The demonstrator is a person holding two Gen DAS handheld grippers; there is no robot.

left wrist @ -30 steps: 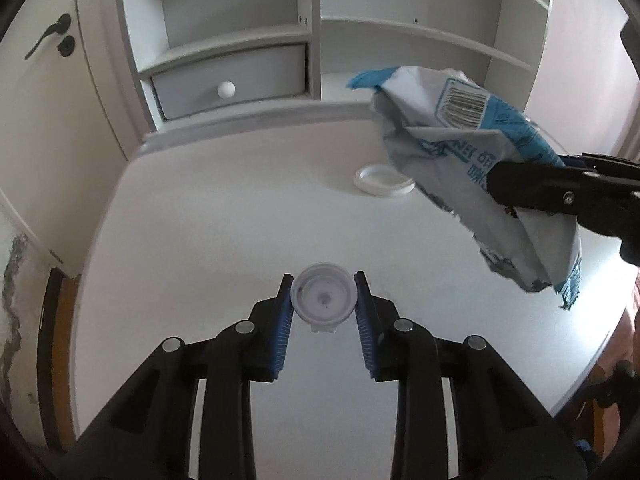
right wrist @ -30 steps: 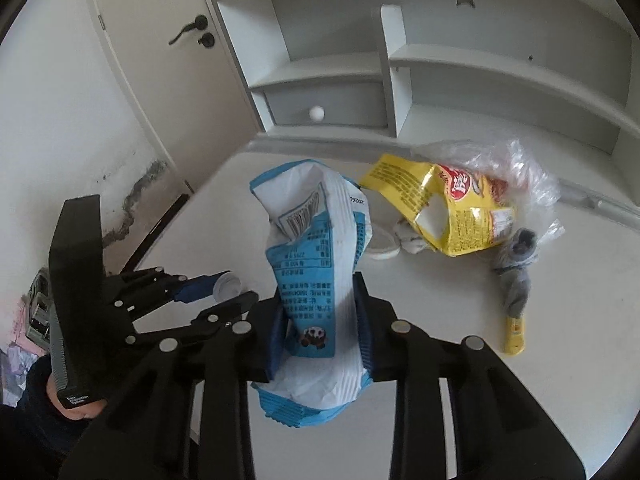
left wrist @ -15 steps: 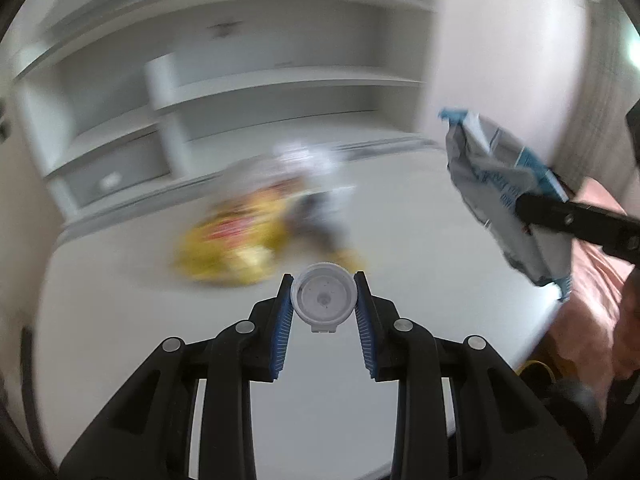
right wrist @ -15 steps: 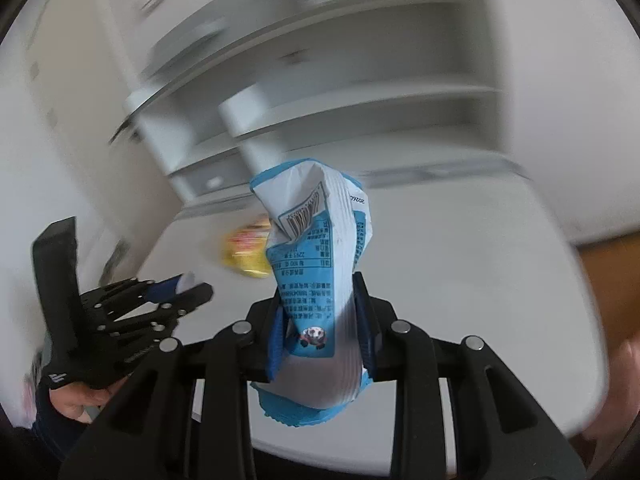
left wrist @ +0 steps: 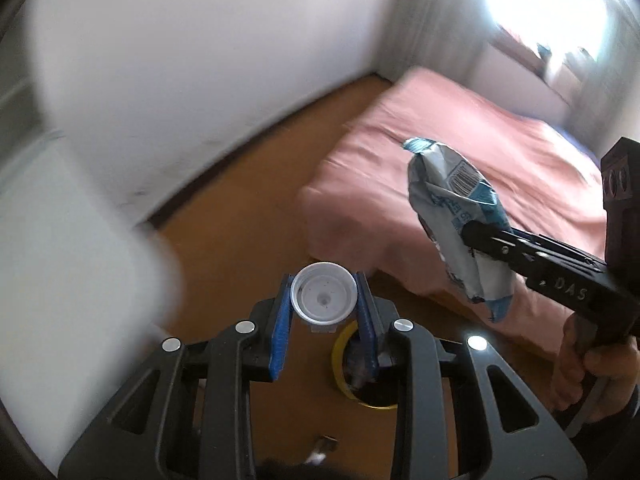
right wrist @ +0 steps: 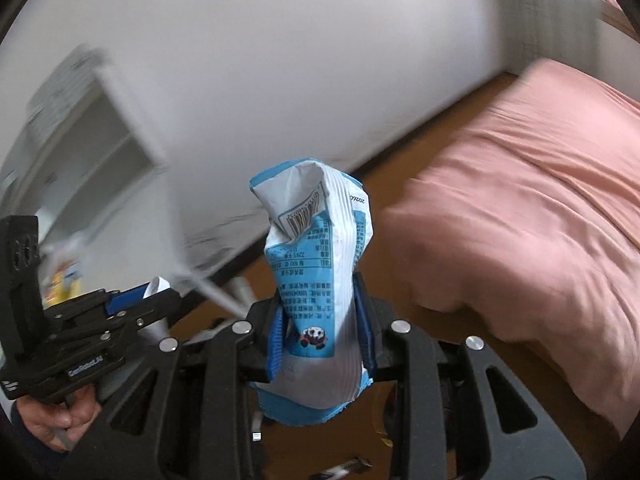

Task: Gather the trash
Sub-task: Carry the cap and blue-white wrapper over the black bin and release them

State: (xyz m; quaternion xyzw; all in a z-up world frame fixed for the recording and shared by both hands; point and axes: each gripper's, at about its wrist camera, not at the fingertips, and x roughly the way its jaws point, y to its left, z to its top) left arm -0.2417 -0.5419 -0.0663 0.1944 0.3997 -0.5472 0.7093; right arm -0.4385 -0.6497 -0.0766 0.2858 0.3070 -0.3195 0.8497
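My left gripper [left wrist: 323,300] is shut on a round white plastic lid [left wrist: 323,298], its blue pads pressing both sides. My right gripper [right wrist: 318,320] is shut on a crumpled blue-and-white snack bag [right wrist: 316,280] that stands upright between the pads. In the left wrist view the same snack bag [left wrist: 456,216] hangs at the right in the right gripper [left wrist: 472,236], with a hand below it. In the right wrist view the left gripper [right wrist: 156,292] shows at the lower left with the lid's white edge [right wrist: 158,284]. Both grippers hang over the wooden floor.
A yellow-rimmed round bin [left wrist: 360,364] sits on the wooden floor [left wrist: 240,240] right below the left fingers. A bed with a pink cover [left wrist: 460,152] fills the right. The blurred white desk edge [left wrist: 60,240] is at the left, with a white wall [left wrist: 200,60] behind it.
Both grippers have swung away from the white desk and its shelves and now point over the wooden floor beside the bed. The lid and the snack bag stayed in their grips.
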